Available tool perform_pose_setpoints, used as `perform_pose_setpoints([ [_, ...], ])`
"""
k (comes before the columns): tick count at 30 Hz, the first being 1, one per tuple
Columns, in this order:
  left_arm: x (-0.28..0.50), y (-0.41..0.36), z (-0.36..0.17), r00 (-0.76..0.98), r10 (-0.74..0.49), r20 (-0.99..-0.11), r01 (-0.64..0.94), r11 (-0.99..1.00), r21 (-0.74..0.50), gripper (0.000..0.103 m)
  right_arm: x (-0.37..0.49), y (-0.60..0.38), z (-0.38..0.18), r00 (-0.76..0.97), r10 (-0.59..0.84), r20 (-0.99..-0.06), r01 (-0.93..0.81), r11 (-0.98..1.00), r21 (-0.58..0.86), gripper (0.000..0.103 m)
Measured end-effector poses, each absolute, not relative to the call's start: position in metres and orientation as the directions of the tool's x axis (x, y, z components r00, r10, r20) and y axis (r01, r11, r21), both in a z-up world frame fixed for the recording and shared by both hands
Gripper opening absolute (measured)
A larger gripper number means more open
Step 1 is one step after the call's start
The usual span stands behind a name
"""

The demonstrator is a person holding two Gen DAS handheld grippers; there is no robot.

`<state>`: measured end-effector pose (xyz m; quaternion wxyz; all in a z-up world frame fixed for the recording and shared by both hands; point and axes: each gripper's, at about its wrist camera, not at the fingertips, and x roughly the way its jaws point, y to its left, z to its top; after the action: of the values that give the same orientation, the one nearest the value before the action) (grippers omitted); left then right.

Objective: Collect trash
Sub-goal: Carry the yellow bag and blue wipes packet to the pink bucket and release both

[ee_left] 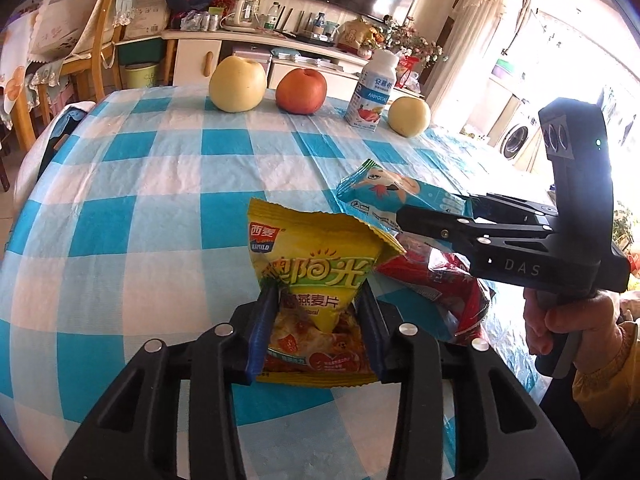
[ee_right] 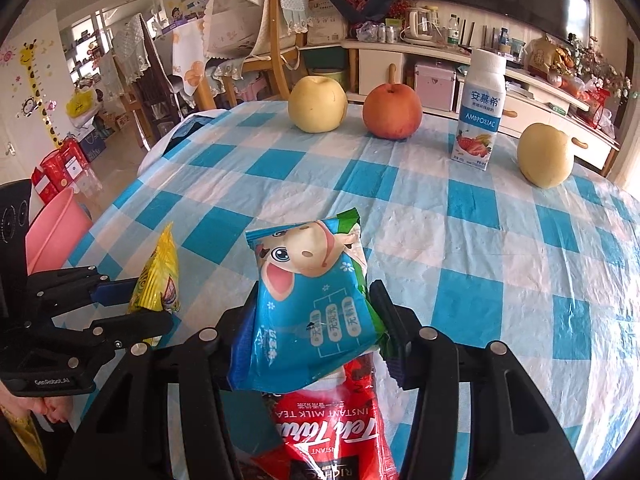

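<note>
The left gripper (ee_left: 316, 320) has its fingers (ee_left: 262, 332) closed on the lower half of a yellow oatmeal packet (ee_left: 316, 264), which stands upright with its torn top open, its bottom edge near the checked tabletop (ee_left: 160, 184). The right gripper (ee_right: 312, 320) has its fingers (ee_right: 386, 308) clamped on a blue milk-candy wrapper (ee_right: 308, 300) printed with a cartoon cow, held above a red instant milk tea packet (ee_right: 332, 432) that lies flat on the cloth just under it. In the left wrist view the right gripper reaches in from the right, the blue wrapper sticking out past its tips, just beside the yellow packet's open top.

Along the far edge of the tabletop stand a pale yellow apple (ee_right: 317, 104), a red apple (ee_right: 392, 111), a yogurt bottle (ee_right: 479, 110) and a second yellow apple (ee_right: 545, 155), well apart from the wrappers. A pink bin (ee_right: 54, 228) sits off the tabletop's left side.
</note>
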<state>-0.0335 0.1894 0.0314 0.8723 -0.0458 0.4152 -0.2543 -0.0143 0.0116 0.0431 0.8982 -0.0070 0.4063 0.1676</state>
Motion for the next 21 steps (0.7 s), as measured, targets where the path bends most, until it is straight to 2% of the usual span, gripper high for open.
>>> perform_pose_setpoints([
  [11,-0.034,0.207,0.035,0.534,-0.513,-0.672,0.373,0.856,-0.357,0.035,-0.030,0.030,0.052,0.619,0.342,-0.707,-0.321,0.932,0.170,0.053],
  [21,-0.039,0.236,0.049,0.592,-0.546,-0.593,0.330,0.836,-0.439,0.029,-0.041,0.046,0.065,0.618,0.386,-0.685,-0.335,0.917,0.214,0.053],
])
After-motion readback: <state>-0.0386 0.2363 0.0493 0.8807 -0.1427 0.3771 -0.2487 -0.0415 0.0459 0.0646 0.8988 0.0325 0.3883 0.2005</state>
